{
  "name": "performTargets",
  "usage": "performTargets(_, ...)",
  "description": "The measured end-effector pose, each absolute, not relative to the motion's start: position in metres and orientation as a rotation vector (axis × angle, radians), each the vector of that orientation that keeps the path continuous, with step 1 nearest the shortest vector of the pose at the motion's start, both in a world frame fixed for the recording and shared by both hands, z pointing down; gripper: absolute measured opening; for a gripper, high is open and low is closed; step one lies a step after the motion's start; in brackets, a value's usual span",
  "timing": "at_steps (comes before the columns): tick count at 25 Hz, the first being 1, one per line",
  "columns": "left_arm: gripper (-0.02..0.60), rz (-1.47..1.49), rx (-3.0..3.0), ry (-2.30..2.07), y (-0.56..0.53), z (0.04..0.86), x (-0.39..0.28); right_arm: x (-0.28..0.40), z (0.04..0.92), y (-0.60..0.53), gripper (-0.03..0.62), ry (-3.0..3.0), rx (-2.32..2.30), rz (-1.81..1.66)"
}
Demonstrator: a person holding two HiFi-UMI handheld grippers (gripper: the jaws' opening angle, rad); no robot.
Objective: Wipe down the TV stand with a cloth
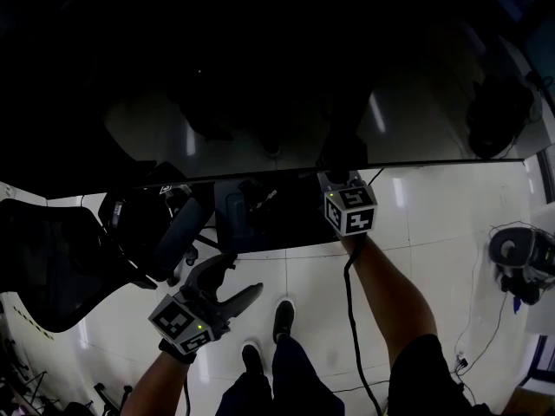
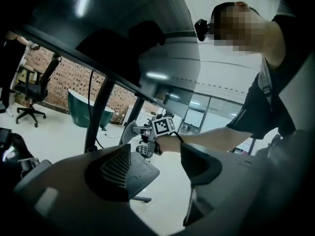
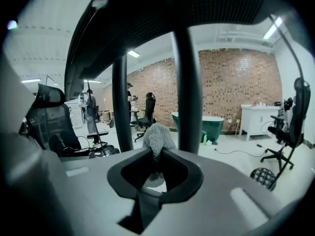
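The TV stand (image 1: pixel 416 165) is a dark mass across the top of the head view. In the right gripper view its black posts (image 3: pixel 189 87) rise right in front of the jaws. My right gripper (image 1: pixel 341 167) reaches in under the stand's front edge, its tips lost in the dark. That right gripper (image 3: pixel 156 154) is shut on a grey knitted cloth (image 3: pixel 156 137), which bunches up above the jaws. My left gripper (image 1: pixel 243 277) hangs lower, away from the stand over the floor. The left gripper (image 2: pixel 155 168) is open with nothing in it and faces the right gripper's marker cube (image 2: pixel 162 127).
A black mesh office chair (image 1: pixel 52 258) stands at the left, close to my left gripper. Cables and a round device (image 1: pixel 520 258) lie on the white floor at the right. A green tub (image 3: pixel 202 124), a white cabinet (image 3: pixel 258 117) and another chair (image 3: pixel 290 127) stand beyond the stand.
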State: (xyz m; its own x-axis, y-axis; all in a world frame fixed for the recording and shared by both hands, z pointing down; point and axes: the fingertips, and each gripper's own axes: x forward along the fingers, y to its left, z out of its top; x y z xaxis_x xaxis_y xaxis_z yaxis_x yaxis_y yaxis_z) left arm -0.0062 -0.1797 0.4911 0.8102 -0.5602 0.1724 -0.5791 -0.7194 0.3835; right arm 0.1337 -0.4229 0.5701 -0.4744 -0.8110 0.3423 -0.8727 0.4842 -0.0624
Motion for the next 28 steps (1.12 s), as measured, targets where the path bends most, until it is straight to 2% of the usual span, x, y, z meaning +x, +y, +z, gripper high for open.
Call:
performTargets(6, 0.327, 0.064, 2.574, -0.815, -0.174, 0.492, 0.007, 0.179, 0.551, -0.448, 0.044, -2.384, 1.562, 0.279)
performTargets(13, 0.327, 0.034, 2.546, -0.838, -0.184, 0.501, 0.007, 0.180, 0.560, -0.468, 0.046, -2.383, 1.592, 0.265)
performTargets(28, 0.327, 0.067, 2.501, -0.851, -0.206, 0.536, 0.009, 0.175, 0.692, -0.470, 0.048, -2.213, 1.469, 0.451)
